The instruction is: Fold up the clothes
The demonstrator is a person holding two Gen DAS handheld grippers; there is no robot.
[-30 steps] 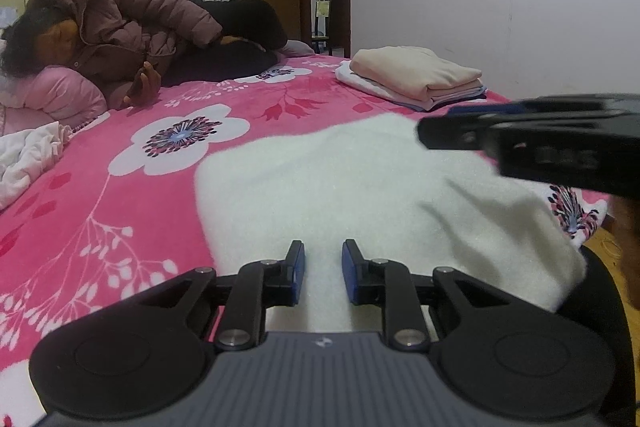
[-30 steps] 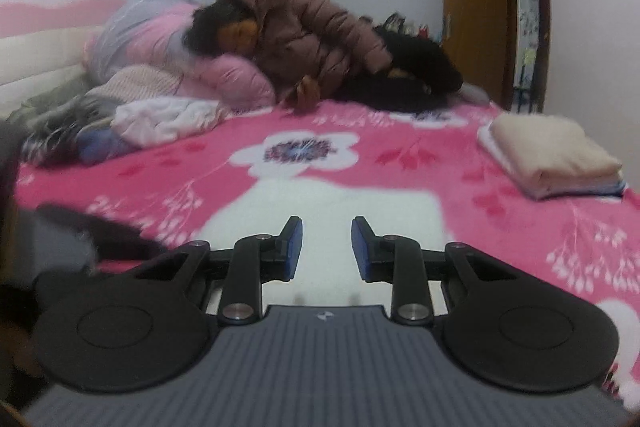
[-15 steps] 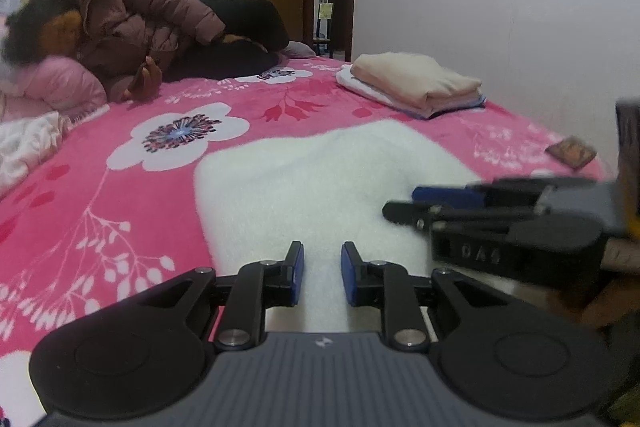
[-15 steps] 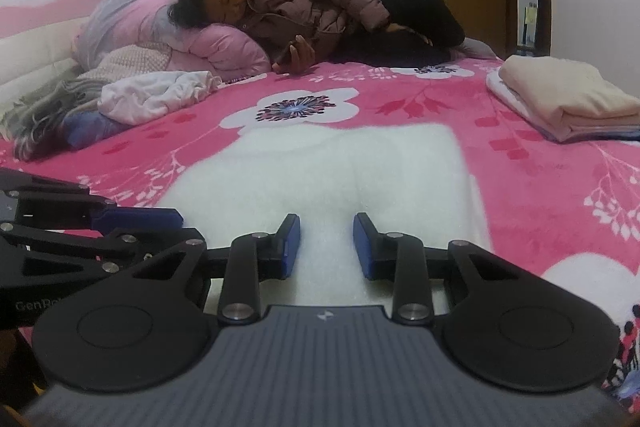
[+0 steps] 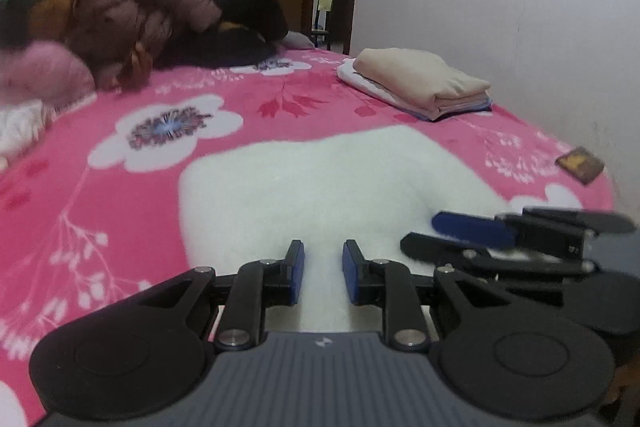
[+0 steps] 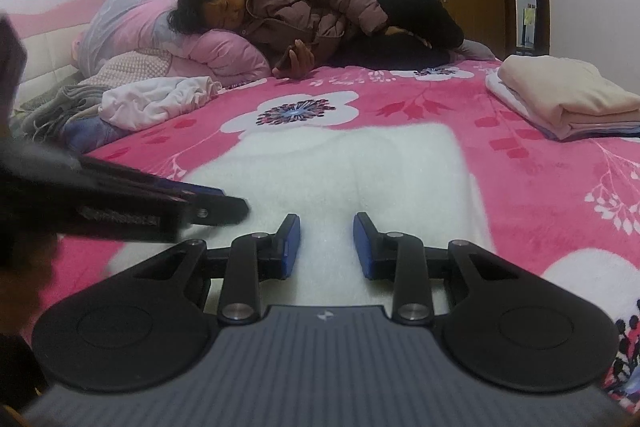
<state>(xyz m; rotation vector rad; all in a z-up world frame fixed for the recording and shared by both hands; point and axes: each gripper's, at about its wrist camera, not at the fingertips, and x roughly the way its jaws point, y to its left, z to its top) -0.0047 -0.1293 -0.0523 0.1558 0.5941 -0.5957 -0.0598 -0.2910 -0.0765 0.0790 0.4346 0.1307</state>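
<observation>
pink floral bedspread (image 6: pixel 540 187) under white fleece garment (image 6: pixel 340 167).

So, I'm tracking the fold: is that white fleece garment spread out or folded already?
Spread, as far as shows: the white fleece garment lies flat on the pink blanket; its near end is hidden.

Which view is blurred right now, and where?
Left wrist view: motion blur across the far left, smearing the lying person and the right gripper. Right wrist view: sharp on the person and white garment; only the left gripper is smeared.
</observation>
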